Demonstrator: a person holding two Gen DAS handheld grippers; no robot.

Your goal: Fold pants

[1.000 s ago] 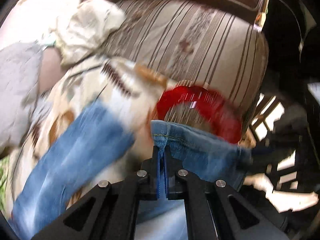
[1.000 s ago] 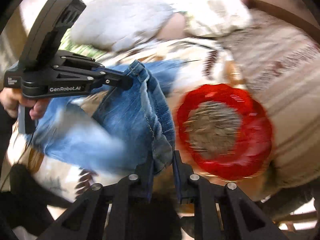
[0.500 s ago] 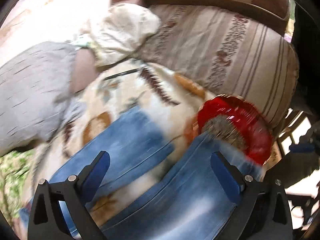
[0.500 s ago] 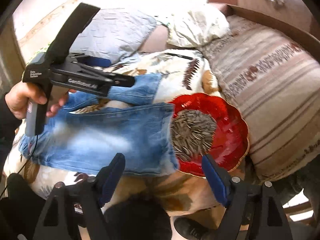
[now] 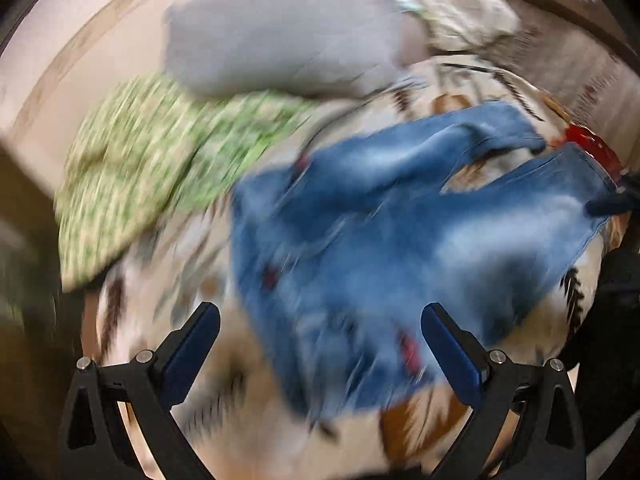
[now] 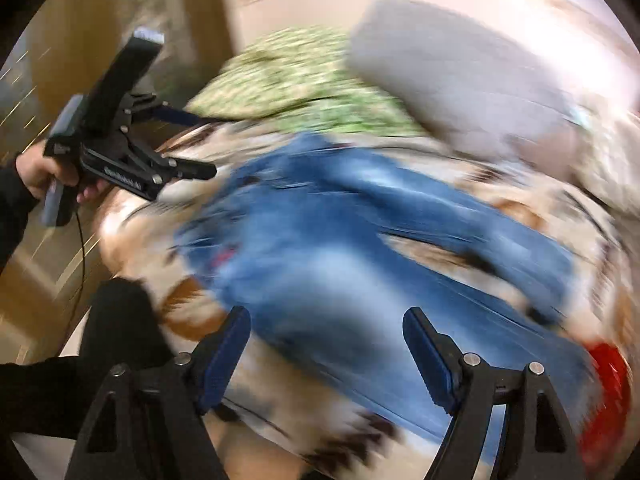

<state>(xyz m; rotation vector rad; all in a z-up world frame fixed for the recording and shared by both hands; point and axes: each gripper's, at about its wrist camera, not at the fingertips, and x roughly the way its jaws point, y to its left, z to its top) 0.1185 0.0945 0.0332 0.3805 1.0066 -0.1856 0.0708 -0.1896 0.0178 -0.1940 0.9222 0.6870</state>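
Blue denim pants point(image 5: 400, 232) lie spread on a patterned blanket point(image 5: 168, 320), waist near me, legs reaching toward the far right; they also show in the right wrist view point(image 6: 340, 240). Both views are motion-blurred. My left gripper point(image 5: 320, 320) is open and empty, above the waist end. My right gripper point(image 6: 326, 328) is open and empty over the near leg. The left gripper also shows in the right wrist view point(image 6: 188, 144), held in a hand at the left, jaws apart.
A red plate point(image 6: 608, 396) sits at the leg ends, also in the left wrist view point(image 5: 596, 148). A grey pillow point(image 5: 280, 40) and green patterned cloth point(image 5: 140, 168) lie beyond the waist. A wooden wall panel point(image 6: 60, 60) stands at the left.
Both grippers released the pant hems and opened, then swung left toward the waist end. The pants now lie flat on the blanket.
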